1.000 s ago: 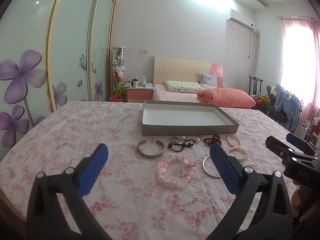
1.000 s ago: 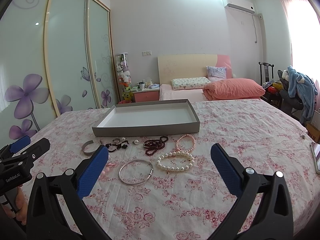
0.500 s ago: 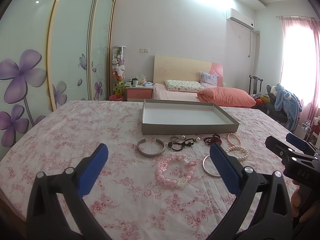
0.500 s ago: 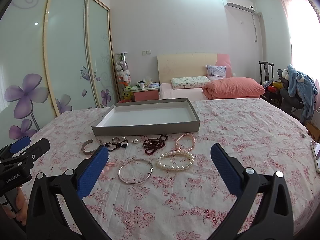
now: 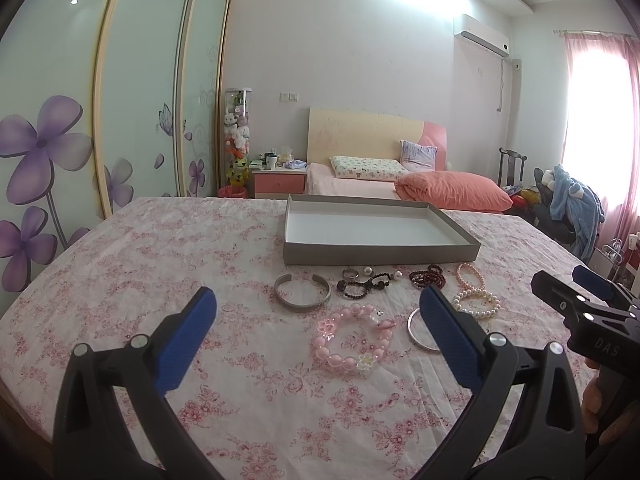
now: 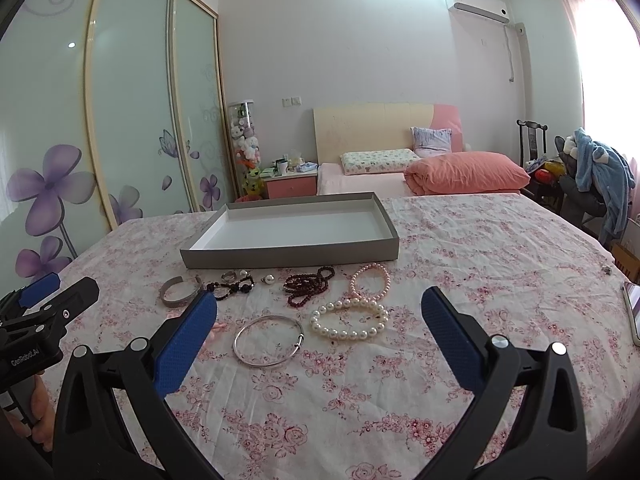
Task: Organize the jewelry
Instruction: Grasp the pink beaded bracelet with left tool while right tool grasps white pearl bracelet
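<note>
An empty grey box (image 5: 380, 257) (image 6: 292, 256) lies on a floral tablecloth. In front of it lie a silver cuff (image 5: 303, 298) (image 6: 178, 295), a black bead bracelet (image 5: 362, 285) (image 6: 234, 288), a dark red bead string (image 5: 428, 278) (image 6: 307, 285), a pink pearl bracelet (image 5: 470, 274) (image 6: 370, 280), a white pearl bracelet (image 5: 476, 304) (image 6: 350, 320), a thin silver bangle (image 6: 269, 340) and a pink bead bracelet (image 5: 354, 338). My left gripper (image 5: 316, 336) is open above the pink bracelet. My right gripper (image 6: 318, 340) is open above the bangle and white pearls.
A ring (image 5: 351, 272) and loose pearls (image 6: 269, 279) lie by the box. A phone (image 6: 633, 312) sits at the table's right edge. A bed with an orange pillow (image 6: 468, 172) and a chair with clothes (image 6: 600, 184) stand behind.
Both views have shifted only slightly; the grippers stay open and hover over the jewelry. Nothing has been picked up or moved.
</note>
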`<state>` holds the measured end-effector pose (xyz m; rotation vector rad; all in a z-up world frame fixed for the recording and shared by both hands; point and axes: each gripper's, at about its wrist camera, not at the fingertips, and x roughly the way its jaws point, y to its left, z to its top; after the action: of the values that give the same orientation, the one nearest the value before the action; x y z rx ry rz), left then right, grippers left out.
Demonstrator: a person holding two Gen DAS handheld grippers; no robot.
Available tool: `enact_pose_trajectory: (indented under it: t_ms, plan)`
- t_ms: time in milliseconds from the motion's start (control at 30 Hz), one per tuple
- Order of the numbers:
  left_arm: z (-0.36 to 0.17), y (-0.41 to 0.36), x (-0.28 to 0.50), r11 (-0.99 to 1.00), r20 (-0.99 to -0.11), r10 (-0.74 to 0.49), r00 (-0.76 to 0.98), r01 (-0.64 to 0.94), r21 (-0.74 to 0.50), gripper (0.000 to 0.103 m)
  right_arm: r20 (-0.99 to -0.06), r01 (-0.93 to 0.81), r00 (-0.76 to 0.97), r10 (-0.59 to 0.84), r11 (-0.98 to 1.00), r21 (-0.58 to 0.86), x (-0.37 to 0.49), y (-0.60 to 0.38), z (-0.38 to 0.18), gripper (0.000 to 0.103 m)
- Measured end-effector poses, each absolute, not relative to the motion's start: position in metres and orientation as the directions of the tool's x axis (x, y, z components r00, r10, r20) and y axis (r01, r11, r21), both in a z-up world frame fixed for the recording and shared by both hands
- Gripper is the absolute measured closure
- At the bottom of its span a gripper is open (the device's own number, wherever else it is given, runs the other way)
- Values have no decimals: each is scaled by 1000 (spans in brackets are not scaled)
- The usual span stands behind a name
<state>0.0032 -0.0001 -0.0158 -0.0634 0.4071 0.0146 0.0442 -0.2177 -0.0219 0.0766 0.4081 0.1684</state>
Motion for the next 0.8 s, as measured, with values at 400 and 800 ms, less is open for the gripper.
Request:
enact_pose_trajectory:
  t_ms: [400, 800]
  plan:
    - [-33, 8, 47, 998, -573, -2, 819, -30, -47, 4, -586, -107, 797, 147, 989, 102, 110, -234, -33, 24]
    - [-49, 6, 82, 1000, -668, -13, 744, -6, -27, 10, -772, -35, 629, 89, 996, 86, 167, -244, -73, 61]
